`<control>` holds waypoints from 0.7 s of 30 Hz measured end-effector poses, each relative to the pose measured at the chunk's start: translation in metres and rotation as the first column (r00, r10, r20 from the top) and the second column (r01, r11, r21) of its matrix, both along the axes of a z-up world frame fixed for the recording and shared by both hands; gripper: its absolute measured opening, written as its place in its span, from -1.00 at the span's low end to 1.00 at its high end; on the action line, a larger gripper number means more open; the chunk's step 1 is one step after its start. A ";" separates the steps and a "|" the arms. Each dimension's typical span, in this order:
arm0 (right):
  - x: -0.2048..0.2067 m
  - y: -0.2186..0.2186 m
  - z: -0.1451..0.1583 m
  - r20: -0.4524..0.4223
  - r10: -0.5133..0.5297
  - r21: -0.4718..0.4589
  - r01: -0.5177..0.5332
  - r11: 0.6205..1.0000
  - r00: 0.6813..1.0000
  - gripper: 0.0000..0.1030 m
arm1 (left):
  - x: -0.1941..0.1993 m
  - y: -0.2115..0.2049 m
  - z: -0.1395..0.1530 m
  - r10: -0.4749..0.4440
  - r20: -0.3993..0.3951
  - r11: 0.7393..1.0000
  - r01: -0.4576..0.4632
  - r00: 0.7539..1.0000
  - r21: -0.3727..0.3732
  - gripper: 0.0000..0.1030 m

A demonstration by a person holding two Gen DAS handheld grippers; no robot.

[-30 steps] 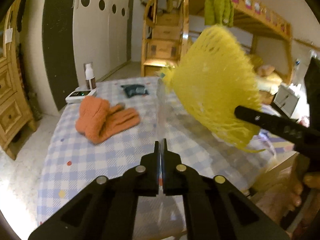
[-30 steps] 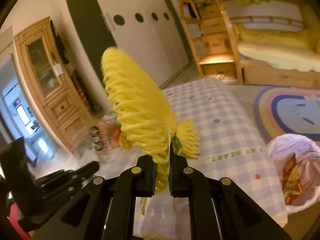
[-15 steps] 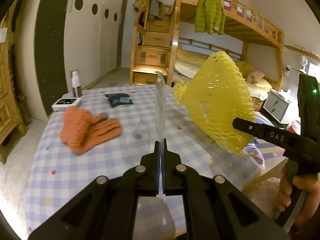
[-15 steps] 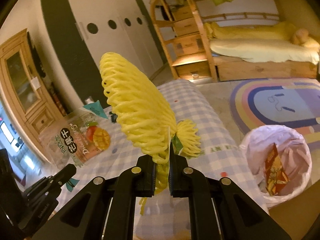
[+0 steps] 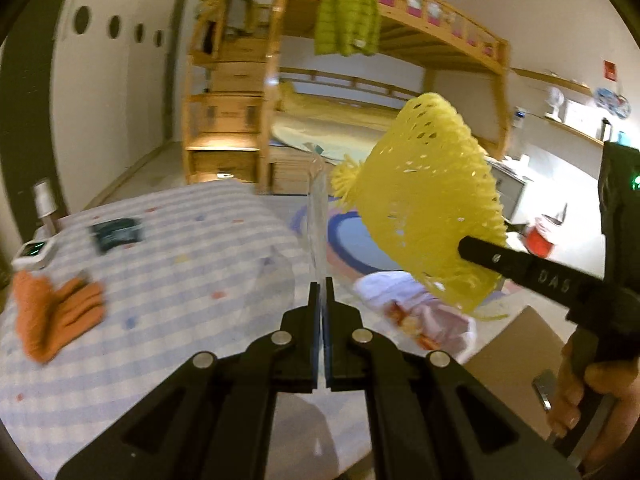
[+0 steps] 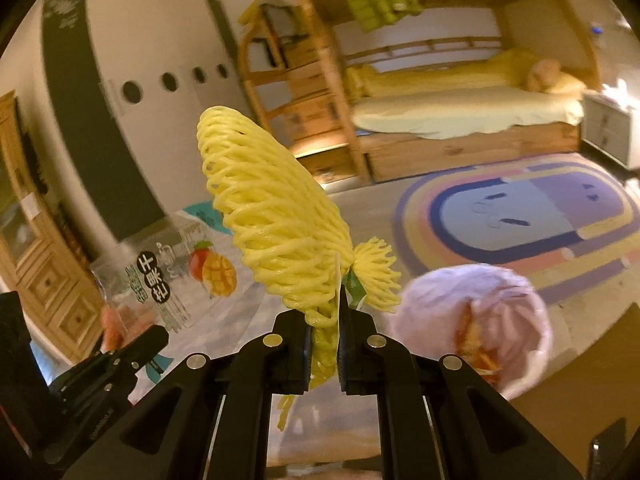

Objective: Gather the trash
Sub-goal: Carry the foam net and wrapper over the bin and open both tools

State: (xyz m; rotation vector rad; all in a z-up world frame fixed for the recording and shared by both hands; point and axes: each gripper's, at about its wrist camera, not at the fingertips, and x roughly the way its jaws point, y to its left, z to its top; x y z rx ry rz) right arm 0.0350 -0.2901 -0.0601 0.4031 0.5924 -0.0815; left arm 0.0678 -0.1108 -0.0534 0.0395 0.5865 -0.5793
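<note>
I had both pieces of trash off the table and was carrying them toward the bin. My right gripper (image 6: 324,320) was clamped on the gathered neck of the yellow foam fruit net (image 6: 272,220), which stood up from the jaws like a fan. My left gripper (image 5: 322,300) was pinched fully closed on the edge of a clear plastic snack bag (image 6: 176,272) printed with a mango; from its own camera I saw that bag only edge-on, as a thin transparent sheet (image 5: 318,208) rising from the jaws. The bin bag (image 6: 468,316), white and already holding a red-orange wrapper, sat on the floor just past the corner of the checked tablecloth (image 5: 168,264), below and ahead of both grippers. As I judged it, the next move was to bring each gripper over the bag's mouth and let go there, the light net being likely to drift or snag on the pads if released too high.
</note>
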 end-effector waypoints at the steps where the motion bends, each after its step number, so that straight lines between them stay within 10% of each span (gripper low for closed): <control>1: -0.002 -0.006 0.000 -0.004 -0.014 0.001 0.014 1.000 1.000 -0.80 | 0.000 -0.013 0.000 -0.024 -0.002 1.000 0.024 1.000 -0.001 -1.00; 18: -0.012 -0.130 -0.065 -0.200 -0.243 0.052 0.258 0.965 0.949 -0.73 | 0.034 -0.160 -0.032 -0.247 -0.174 0.957 0.268 0.953 0.109 -1.00; 21: -0.005 -0.137 -0.081 -0.227 -0.239 0.054 0.257 0.965 0.944 -0.64 | 0.044 -0.166 -0.038 -0.245 -0.219 0.955 0.273 0.945 0.112 -0.52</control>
